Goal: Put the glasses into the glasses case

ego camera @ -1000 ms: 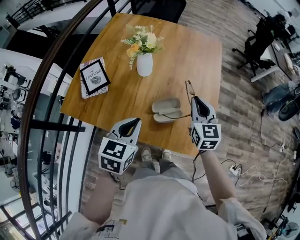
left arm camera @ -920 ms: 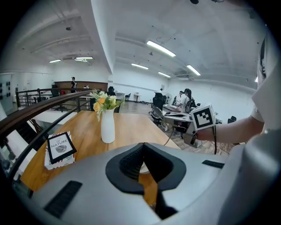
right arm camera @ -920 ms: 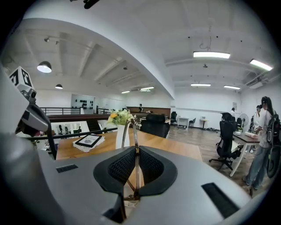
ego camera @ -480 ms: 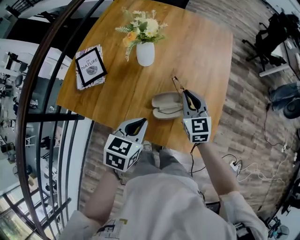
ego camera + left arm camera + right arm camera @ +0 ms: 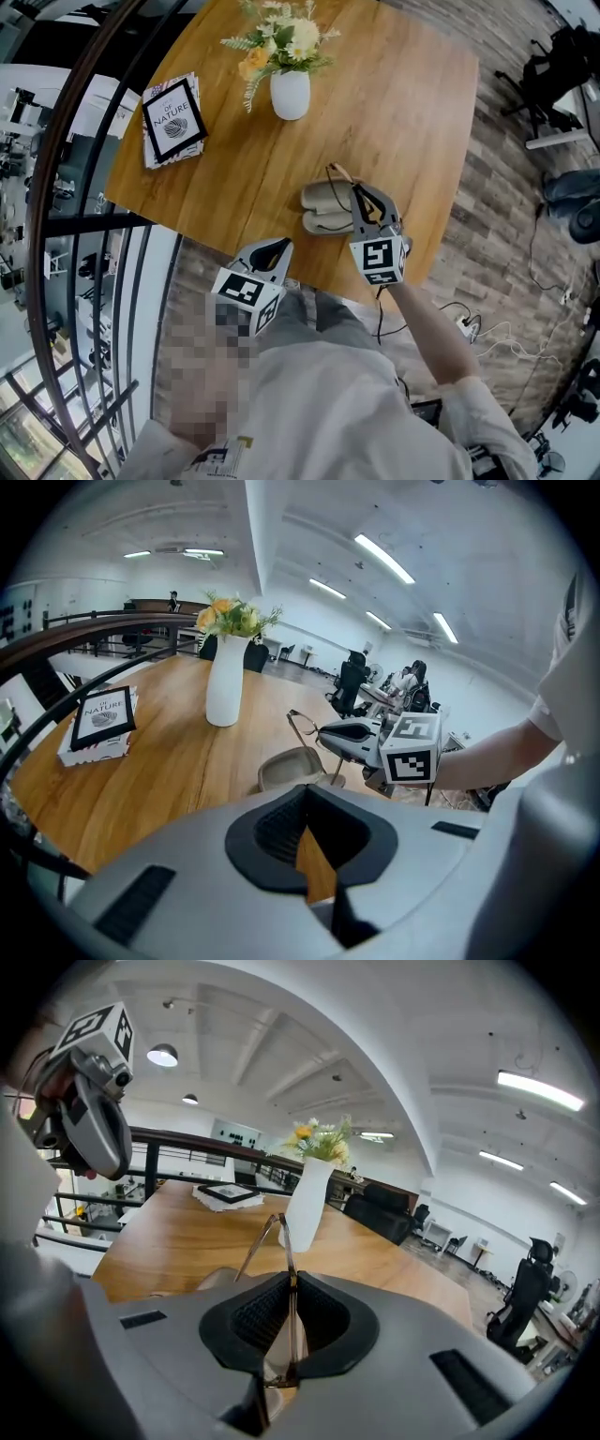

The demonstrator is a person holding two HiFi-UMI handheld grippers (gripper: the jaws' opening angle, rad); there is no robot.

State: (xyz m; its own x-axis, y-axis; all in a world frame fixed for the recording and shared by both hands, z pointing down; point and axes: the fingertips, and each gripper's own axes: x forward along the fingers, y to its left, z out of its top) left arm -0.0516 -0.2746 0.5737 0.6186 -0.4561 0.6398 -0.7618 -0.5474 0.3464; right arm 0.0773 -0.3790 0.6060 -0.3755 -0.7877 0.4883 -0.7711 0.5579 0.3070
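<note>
Quick status from my end: right hand-held gripper (image 5: 359,191) is clamped on the glasses (image 5: 336,172). In the right gripper view one temple arm runs straight down the slot between the pads, and the rest of the frame (image 5: 281,1234) sticks out past the tips, tilted up. From the head view the glasses hang right over the glasses case (image 5: 328,208), which lies open like a clamshell on the table (image 5: 403,103), close to the near edge. Can't tell whether the frame is touching the case or just above it, the wire's too thin to read from up top. The case is beige-grey, both halves facing up, and I can't see anything in them, tho the right gripper hides part of it. Left hand-held gripper (image 5: 268,249) is at the near table edge, off to the left of the case and not touching it. In the left gripper view its jaws meet at the tips w/ nothing between them, just a sliver of table wood showing thru the gap behind, so it's closed and empty. That same view shows the open case (image 5: 291,766) ahead and the right gripper (image 5: 328,733) coming in from the right above it. Other stuff on the table: a white vase (image 5: 290,94) w/ flowers further back, and a book (image 5: 172,120) w/ a dark cover at the far left corner, both well apart from the case.
</note>
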